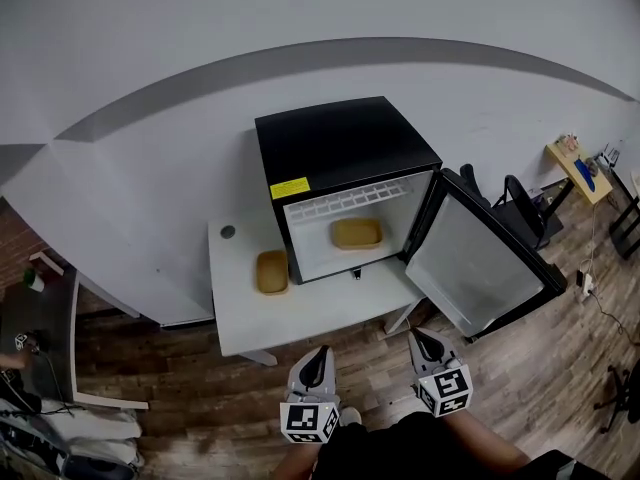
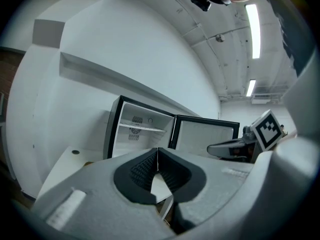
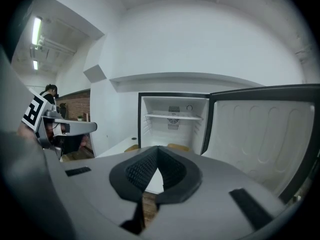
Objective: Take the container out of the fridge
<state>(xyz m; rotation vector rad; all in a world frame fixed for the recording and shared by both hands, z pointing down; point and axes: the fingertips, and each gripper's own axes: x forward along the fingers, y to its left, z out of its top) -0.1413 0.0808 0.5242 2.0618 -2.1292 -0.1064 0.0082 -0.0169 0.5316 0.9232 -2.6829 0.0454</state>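
Wood flooring lies under the left gripper (image 1: 319, 352) and the right gripper (image 1: 416, 336), both well short of the white table (image 1: 310, 313). Each has its jaws pressed together on nothing. Beyond them the black fridge (image 1: 340, 143) stands with its door (image 1: 478, 258) wide open and the tan container (image 1: 356, 233) on its floor. A look-alike tub (image 1: 271, 271) sits just outside and could be picked by mistake. Reaching in with the jaws together would likely shove the container deeper.

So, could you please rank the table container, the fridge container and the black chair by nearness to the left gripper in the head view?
1. Table container, left of fridge.
2. Fridge container, inside it.
3. Black chair, far right, behind door.
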